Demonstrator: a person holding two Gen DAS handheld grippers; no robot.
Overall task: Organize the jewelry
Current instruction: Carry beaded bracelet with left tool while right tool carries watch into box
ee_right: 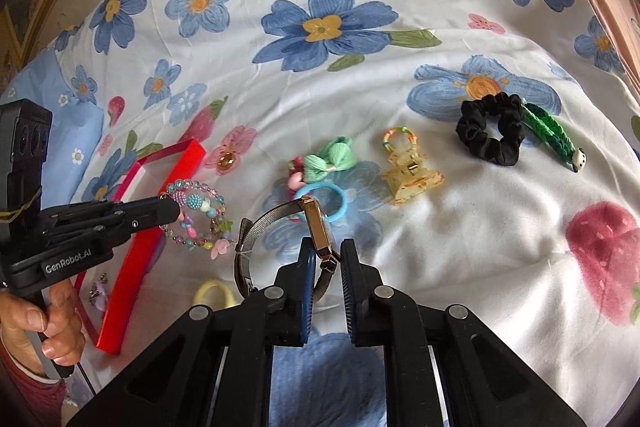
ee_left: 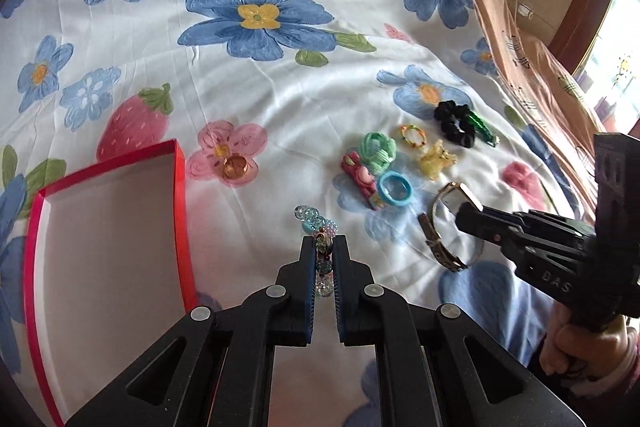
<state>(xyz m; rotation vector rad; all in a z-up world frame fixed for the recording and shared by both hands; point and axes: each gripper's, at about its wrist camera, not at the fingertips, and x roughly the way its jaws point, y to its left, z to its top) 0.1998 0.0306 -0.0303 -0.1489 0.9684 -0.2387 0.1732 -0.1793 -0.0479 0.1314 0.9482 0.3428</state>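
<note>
Left gripper (ee_left: 325, 247) is clamped on a beaded bracelet (ee_right: 198, 217), holding it up just over the edge of the red box (ee_left: 100, 247). Right gripper (ee_right: 325, 251) is pinching a watch (ee_right: 316, 231) by its case, mesh strap dangling off the flowery bedsheet (ee_left: 280, 87). The other bits sit further back: black scrunchie (ee_right: 492, 131), yellow claw clip (ee_right: 408, 175), blue hair tie (ee_left: 394, 190), green yarn tie (ee_left: 376, 149).
</note>
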